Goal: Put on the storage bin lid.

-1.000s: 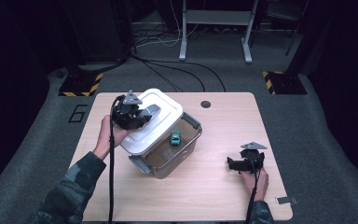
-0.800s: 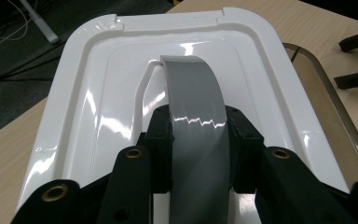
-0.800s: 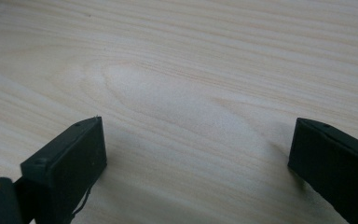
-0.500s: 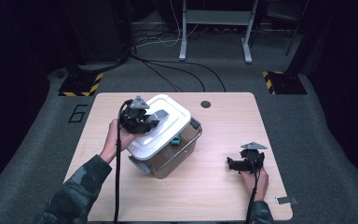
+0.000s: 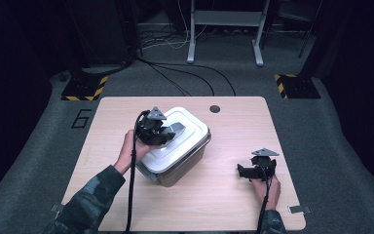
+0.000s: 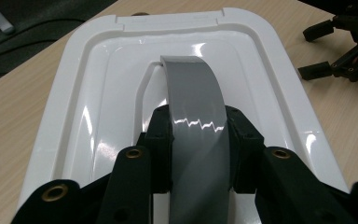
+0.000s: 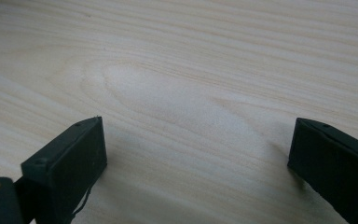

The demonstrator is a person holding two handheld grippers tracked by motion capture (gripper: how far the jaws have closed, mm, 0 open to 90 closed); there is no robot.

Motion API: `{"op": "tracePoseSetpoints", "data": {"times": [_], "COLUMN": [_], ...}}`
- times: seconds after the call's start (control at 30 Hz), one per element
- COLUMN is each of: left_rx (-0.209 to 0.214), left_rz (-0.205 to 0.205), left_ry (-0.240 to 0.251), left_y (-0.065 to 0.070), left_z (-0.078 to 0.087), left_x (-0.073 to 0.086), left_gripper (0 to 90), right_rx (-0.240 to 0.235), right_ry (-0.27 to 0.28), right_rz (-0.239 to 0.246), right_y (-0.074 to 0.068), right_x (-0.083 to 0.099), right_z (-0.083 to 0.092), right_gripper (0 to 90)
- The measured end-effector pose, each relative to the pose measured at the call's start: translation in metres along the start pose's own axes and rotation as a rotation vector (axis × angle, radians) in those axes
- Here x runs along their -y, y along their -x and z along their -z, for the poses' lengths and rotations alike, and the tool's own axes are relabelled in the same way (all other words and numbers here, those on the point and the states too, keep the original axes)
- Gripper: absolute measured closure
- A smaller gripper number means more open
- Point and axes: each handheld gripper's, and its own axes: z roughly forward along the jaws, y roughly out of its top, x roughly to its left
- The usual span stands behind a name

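My left gripper (image 6: 198,154) covers the near end of the one grey handle (image 6: 196,107), jaws clamped on it. One white lid (image 5: 175,136) hides the one bin's (image 5: 185,163) inside, mid-surface. My right gripper (image 5: 247,171) rests apart, jaws wide and empty.

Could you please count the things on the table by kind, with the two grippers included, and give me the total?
White lid with grey handle: 1
Clear box under the lid: 1
Grippers: 2, the left gripper shut on the handle, the right gripper with jaws open above the table
Total: 4
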Motion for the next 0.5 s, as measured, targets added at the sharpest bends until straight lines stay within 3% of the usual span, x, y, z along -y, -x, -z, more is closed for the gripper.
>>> {"op": "tracePoseSetpoints", "data": {"times": [0.2,0.5], "left_rx": [0.020,0.032], "left_rz": [0.007,0.023], "left_ry": [-0.009,0.002], "left_y": [0.005,0.011], "left_z": [-0.012,-0.014], "left_x": [0.003,0.005], "left_gripper": [67.0,66.9], "right_rx": [0.000,0.001], "right_ry": [0.001,0.001], "right_rz": [-0.001,-0.001], "right_y": [0.000,0.000], "right_x": [0.000,0.000], "right_z": [0.000,0.000], "right_gripper": [3.4,3.5]}}
